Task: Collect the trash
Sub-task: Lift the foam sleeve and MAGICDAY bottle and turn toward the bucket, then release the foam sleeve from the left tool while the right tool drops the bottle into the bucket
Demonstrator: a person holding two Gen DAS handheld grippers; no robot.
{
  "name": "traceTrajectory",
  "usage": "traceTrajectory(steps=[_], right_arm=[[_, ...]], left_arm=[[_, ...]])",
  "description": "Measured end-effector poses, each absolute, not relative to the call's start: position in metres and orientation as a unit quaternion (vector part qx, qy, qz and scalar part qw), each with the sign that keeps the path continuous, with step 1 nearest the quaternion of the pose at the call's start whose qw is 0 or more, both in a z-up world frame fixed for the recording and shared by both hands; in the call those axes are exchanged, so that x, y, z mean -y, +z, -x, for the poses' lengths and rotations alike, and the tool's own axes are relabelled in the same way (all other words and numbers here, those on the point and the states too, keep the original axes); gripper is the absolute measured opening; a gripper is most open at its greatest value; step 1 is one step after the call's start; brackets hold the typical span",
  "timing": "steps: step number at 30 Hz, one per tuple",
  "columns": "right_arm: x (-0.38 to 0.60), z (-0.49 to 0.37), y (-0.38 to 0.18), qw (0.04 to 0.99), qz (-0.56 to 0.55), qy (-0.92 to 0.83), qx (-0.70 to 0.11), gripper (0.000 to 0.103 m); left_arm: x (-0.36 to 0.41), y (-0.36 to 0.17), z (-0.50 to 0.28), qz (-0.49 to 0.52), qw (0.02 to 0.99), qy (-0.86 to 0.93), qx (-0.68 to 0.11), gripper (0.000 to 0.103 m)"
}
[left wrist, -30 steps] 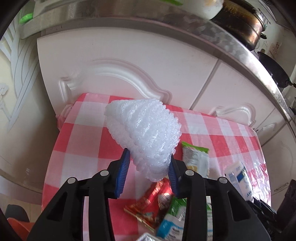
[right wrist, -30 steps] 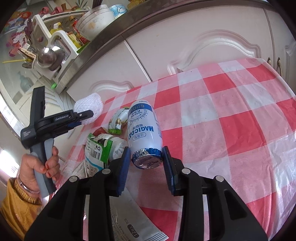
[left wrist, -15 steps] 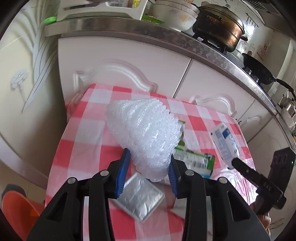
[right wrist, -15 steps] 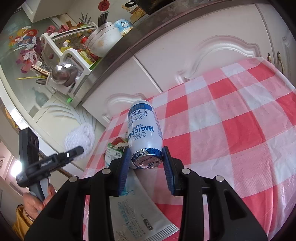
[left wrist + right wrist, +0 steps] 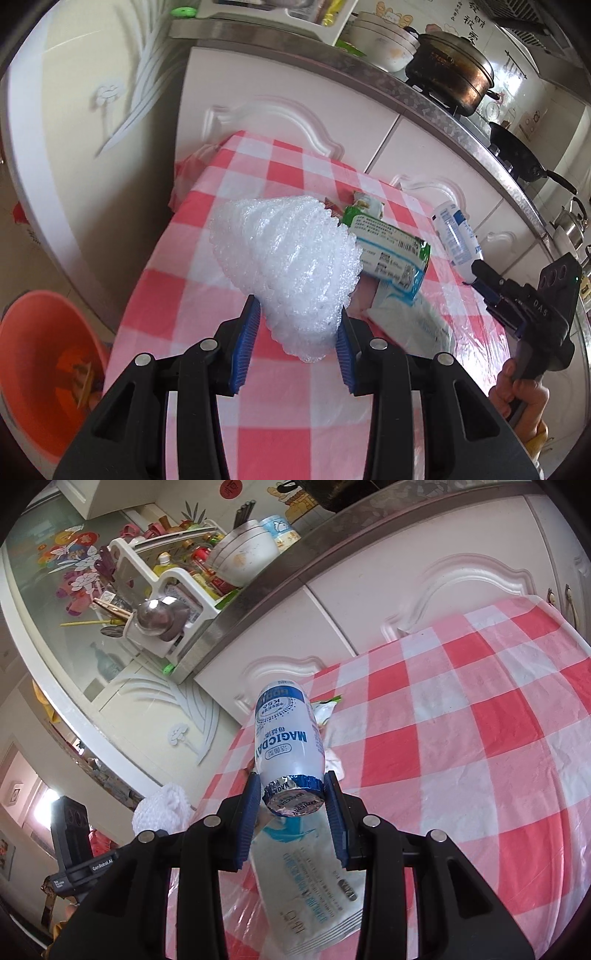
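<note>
Trash was in both claws. In the left wrist view, the left claw (image 5: 293,341) was clenched on a white foam fruit net (image 5: 286,273), cone-shaped and ribbed, lifted above the red-and-white checked plastic tabletop (image 5: 229,206). An orange plastic bucket (image 5: 40,354) stood on the floor beside the tabletop's near corner, some scraps already in it; it was probably the bin. Beyond the net a green-and-white snack wrapper (image 5: 391,254) and a white flat pouch (image 5: 410,317) lay on the tabletop. The soft net would squash easily, so the grip should stay gentle and let go only once over the bucket's mouth.

In the right wrist view, the right claw (image 5: 293,821) was grasping a white plastic drink bottle with a blue label (image 5: 286,746) by its foil-capped end, raised above the tabletop, with the white pouch (image 5: 310,886) under it. White panelled cabinets with a steel counter stood behind the tabletop, carrying a dish rack (image 5: 162,587) and bowls.
</note>
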State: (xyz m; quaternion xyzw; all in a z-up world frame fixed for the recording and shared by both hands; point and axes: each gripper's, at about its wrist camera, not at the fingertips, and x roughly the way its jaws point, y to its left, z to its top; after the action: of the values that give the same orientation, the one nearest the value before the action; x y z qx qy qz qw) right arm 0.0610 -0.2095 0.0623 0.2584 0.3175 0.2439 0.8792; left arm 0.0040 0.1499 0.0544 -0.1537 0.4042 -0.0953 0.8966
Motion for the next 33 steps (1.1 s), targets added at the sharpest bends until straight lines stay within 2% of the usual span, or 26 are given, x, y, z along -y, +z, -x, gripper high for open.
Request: traceTrajectory(steps=[7,17,33], right_arm=[[0.194,-0.049,0.074,0.867,-0.268,0.278,-0.314,0.037],[0.138,-0.026,0.091,0.865,-0.214,0.316,-0.325,0.037],[-0.022,0.022,0.089,0.809,-0.079,0.429,-0.394,0.037]], left_arm=[[-0.177,0.044,0.033,0.169,0.895,-0.082,-0.404,0.04],[-0.221,0.029,0.075,0.199,0.892,-0.057,-0.401,0.04],[-0.338,0.004,0.138,0.258,0.887,0.048,-0.38,0.041]])
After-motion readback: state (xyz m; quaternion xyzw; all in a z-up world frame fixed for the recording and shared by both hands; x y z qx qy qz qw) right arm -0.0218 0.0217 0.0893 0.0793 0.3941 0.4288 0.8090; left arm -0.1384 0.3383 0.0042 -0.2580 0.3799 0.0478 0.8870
